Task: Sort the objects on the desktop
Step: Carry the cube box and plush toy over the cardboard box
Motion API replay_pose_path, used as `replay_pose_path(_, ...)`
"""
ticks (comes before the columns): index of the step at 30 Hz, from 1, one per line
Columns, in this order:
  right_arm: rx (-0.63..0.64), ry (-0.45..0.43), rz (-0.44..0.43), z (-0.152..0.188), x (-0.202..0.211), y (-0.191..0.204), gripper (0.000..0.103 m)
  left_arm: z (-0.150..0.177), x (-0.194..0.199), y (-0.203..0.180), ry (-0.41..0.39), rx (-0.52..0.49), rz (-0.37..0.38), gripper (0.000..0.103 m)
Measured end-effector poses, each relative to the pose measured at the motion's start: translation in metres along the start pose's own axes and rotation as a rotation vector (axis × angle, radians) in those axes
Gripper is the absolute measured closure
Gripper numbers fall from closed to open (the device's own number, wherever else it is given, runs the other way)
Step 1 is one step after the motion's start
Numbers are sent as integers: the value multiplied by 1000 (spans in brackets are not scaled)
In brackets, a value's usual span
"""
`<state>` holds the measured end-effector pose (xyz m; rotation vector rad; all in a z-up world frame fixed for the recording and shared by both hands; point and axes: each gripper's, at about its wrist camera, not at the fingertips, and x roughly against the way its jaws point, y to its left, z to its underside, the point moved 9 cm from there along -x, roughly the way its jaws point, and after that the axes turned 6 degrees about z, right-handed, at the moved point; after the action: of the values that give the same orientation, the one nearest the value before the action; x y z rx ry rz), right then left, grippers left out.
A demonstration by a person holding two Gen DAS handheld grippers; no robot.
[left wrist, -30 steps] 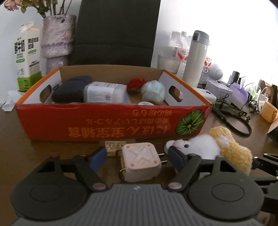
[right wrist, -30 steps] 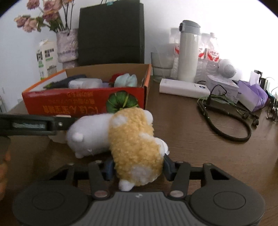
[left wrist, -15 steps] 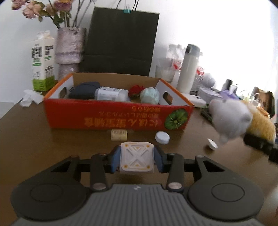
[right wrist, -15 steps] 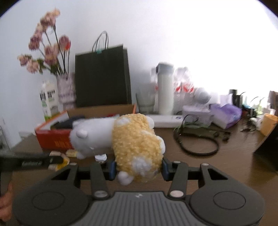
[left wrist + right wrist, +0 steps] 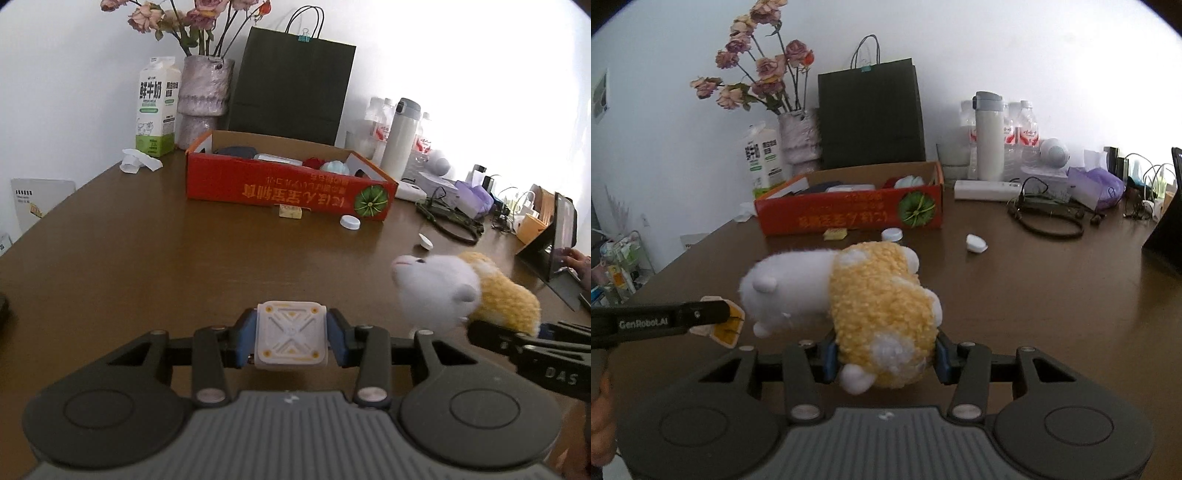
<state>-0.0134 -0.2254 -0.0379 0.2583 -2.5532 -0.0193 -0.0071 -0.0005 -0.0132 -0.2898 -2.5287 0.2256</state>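
Observation:
My left gripper (image 5: 291,338) is shut on a white square charger cube (image 5: 291,334), held above the brown table (image 5: 147,251). My right gripper (image 5: 884,356) is shut on a white and yellow plush toy (image 5: 875,302), also lifted off the table; the toy (image 5: 454,291) shows at the right of the left wrist view. The red cardboard box (image 5: 288,190) with several items inside stands far ahead, also seen as the box (image 5: 849,214) in the right wrist view. The left gripper's side (image 5: 665,321) reaches in from the left there.
A small yellow packet (image 5: 290,211) and two white caps (image 5: 350,222) (image 5: 425,242) lie in front of the box. Behind stand a milk carton (image 5: 157,107), flower vase (image 5: 203,96), black paper bag (image 5: 291,81), thermos (image 5: 400,138), bottles and cables (image 5: 1045,218). A tablet (image 5: 554,240) is at right.
The left gripper closed on the charger cube and lifted it. Both grippers pulled back from the box with their loads, so the box now looks much farther away.

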Motion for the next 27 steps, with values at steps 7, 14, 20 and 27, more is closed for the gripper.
replay_pose_path(7,-14,-39,7,-4,19,3,57,-20,21,3,-67,-10,-8,61)
replay_pose_path(14,-45,-101,6,-72,3,-14,57,-109,3,20,-109,-20,29,61)
replay_pose_path(20,-61,-130,5,-183,-71,-19,56,-212,-63,55,-97,-71,-37,61)
replay_pose_path(27,-115,34,15,-256,-224,-3,56,-237,-183,100,134,-20,-64,61)
